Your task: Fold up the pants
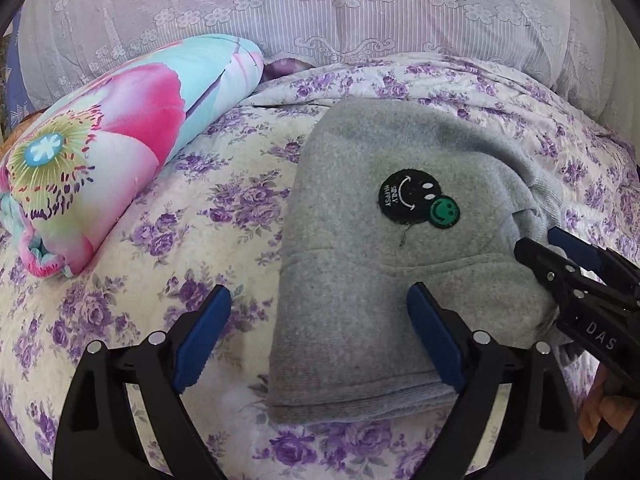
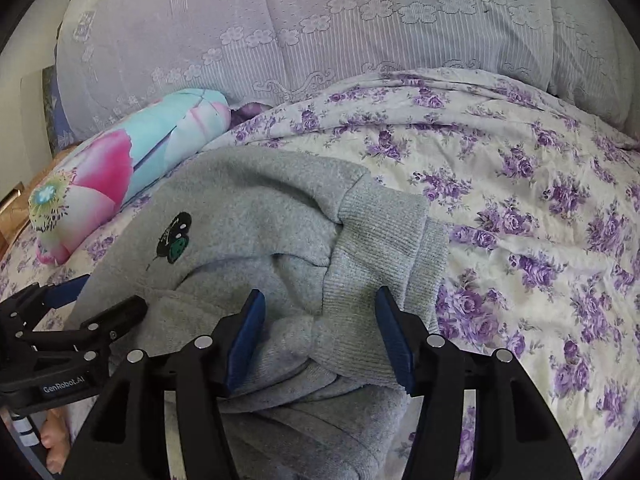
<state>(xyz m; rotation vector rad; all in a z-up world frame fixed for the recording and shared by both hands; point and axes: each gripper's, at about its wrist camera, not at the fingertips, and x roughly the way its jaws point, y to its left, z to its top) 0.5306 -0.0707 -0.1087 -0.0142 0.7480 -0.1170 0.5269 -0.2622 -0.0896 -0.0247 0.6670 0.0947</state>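
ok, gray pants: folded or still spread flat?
Folded. The gray pants lie as a compact stacked bundle on the floral bedspread, with ribbed cuffs doubled on top; both grippers open.

Floral bedspread (image 1: pixel 168 248) carries grey pants (image 1: pixel 360 264), rolled quilt (image 1: pixel 120 152).

On the bed's purple-flowered white quilt (image 2: pixel 520 208), the widest open stretch lies to the right of the folded grey fleece pants (image 2: pixel 256 216), running back to the tall lilac lace-patterned bedding (image 2: pixel 320 32) that walls off the far side. To the left, a strip of bare quilt separates the pants from the rolled pink-and-turquoise flower-print blanket (image 1: pixel 120 128), which blocks that side on a slant. The left tool (image 1: pixel 320 328) straddles the pants' near left edge while the right tool (image 2: pixel 320 332) hangs spread over the ribbed cuffs, the two near each other above the near edge.
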